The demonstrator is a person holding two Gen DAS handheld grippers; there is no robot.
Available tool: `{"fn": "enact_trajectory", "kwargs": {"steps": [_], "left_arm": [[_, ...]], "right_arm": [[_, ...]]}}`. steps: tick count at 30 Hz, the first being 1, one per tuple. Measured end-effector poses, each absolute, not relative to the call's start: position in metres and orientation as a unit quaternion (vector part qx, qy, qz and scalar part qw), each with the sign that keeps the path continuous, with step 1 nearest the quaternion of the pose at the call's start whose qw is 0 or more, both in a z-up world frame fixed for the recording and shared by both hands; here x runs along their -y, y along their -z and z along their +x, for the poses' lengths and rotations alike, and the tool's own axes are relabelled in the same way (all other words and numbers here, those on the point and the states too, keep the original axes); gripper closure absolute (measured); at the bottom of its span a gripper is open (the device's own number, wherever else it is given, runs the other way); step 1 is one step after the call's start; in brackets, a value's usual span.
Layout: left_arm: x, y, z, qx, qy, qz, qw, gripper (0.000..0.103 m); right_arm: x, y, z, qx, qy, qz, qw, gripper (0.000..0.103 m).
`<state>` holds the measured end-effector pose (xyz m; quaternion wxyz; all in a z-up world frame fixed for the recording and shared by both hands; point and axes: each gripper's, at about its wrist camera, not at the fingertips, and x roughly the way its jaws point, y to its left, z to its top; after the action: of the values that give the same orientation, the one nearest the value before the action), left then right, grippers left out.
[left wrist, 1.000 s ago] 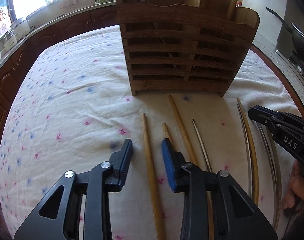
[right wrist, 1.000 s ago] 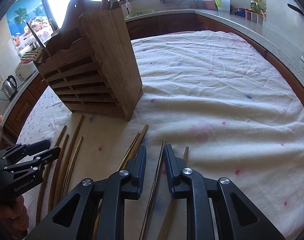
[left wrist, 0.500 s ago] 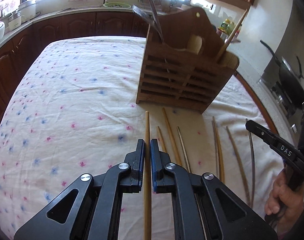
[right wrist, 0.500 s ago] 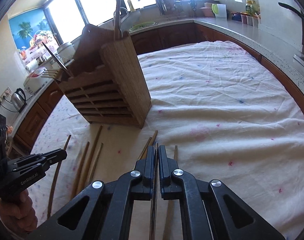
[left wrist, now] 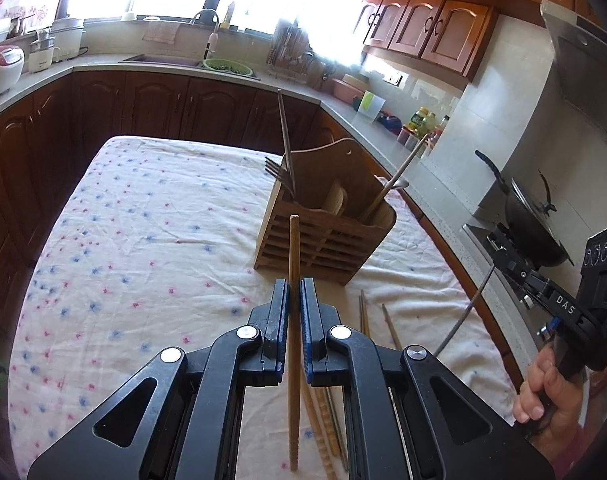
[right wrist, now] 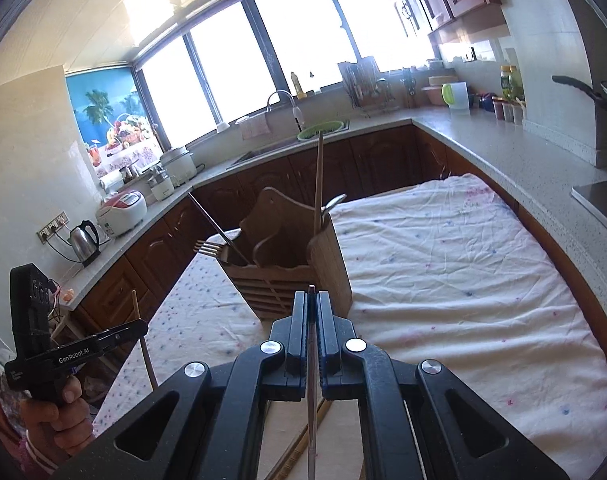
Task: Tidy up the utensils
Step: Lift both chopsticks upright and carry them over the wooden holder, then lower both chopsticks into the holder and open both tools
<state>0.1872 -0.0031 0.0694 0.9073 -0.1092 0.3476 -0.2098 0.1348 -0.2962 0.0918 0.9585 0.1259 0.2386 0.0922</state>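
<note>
both sticks are now lifted off the surface (left wrist: 151, 216): left hand-held gripper (left wrist: 294, 292) pinches a wooden chopstick (left wrist: 293, 248), right hand-held gripper (right wrist: 311, 305) pinches a metal chopstick (right wrist: 311, 400), each stick pointing straight ahead at the wooden holder (left wrist: 323, 236), left one nearer.

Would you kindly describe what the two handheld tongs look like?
Both are black plastic pistol-grip tools with silver pivot bolts. The left tongs have blue pads and white "GenRobot.AI" lettering; the right tongs carry "DAS" on the side, seen in the left wrist view. A pinkish patterned sleeve cuff shows.

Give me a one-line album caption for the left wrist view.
Left tongs clamp a wooden chopstick above the flowered tablecloth, pointing toward the bamboo utensil holder; more chopsticks lie below.
</note>
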Motion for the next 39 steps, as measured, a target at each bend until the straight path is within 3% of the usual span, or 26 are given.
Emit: {"fn": "enact_trajectory", "kwargs": {"steps": [22, 39], "left_arm": [[0.004, -0.109, 0.189, -0.29, 0.209, -0.105, 0.928, 0.098], [0.021, -0.186, 0.252, -0.189, 0.201, -0.108, 0.955, 0.098]], "right_arm": [[0.299, -0.125, 0.134, -0.187, -0.093, 0.124, 0.97, 0.099], [0.297, -0.191, 0.174, -0.096, -0.075, 0.119, 0.985, 0.099]]}}
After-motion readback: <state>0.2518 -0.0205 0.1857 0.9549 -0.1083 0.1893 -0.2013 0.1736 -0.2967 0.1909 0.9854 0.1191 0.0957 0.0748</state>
